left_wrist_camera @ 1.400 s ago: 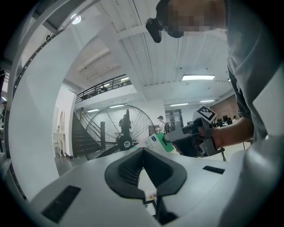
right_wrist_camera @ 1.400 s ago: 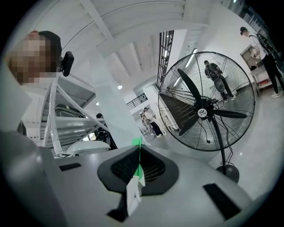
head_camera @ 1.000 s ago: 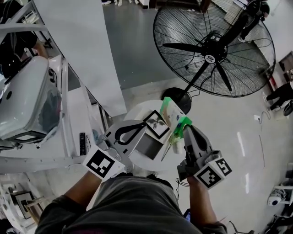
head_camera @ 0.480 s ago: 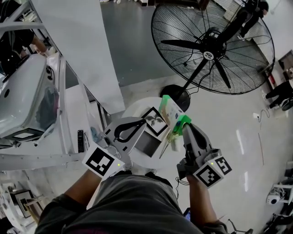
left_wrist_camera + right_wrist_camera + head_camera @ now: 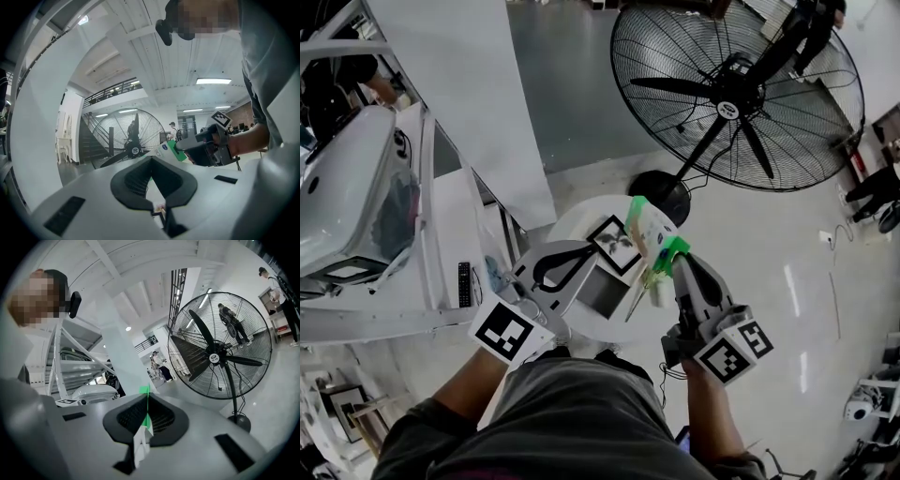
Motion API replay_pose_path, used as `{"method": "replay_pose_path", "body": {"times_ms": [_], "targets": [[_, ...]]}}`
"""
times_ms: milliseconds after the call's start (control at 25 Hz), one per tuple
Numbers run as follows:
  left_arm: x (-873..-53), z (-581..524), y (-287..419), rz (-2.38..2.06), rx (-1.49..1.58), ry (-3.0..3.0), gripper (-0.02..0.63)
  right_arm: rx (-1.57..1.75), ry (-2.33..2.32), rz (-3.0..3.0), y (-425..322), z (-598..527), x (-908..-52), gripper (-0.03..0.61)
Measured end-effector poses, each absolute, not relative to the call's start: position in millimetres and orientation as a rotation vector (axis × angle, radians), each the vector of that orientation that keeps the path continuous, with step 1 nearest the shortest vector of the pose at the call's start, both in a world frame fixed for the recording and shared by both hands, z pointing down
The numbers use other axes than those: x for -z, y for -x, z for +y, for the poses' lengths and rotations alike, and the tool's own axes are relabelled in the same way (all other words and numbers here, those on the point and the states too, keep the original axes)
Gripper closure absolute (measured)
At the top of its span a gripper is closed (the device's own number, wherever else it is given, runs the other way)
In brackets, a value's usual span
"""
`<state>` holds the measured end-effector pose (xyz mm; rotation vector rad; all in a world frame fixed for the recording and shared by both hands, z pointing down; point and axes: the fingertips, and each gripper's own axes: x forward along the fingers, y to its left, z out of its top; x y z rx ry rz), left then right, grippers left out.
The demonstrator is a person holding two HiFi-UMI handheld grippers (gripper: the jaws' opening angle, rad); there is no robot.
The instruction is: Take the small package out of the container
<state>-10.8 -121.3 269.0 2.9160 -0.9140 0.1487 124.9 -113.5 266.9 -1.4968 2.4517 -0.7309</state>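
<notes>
Your right claw (image 5: pixel 664 261) is clamped on the small white-and-green package (image 5: pixel 644 227), clear above the grey square container (image 5: pixel 605 294) on the round white counter (image 5: pixel 575 225). Your left claw (image 5: pixel 581 262) is closed, apparently empty. Removal looks done; set-down remains.

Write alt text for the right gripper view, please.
The right tool has its jaws shut on a thin green-and-white package, seen edge-on between them. Beyond stands a large black pedestal fan, with white framework to the left.
</notes>
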Motion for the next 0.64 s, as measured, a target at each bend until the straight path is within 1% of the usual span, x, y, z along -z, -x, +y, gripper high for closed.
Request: {"method": "replay_pose_path", "body": {"times_ms": [640], "targets": [[-273.5, -125.9, 7.0, -0.912, -0.166, -2.907, 0.598, 0.764, 1.48, 2.465, -124.3, -118.6, -274.2, 0.555]]}}
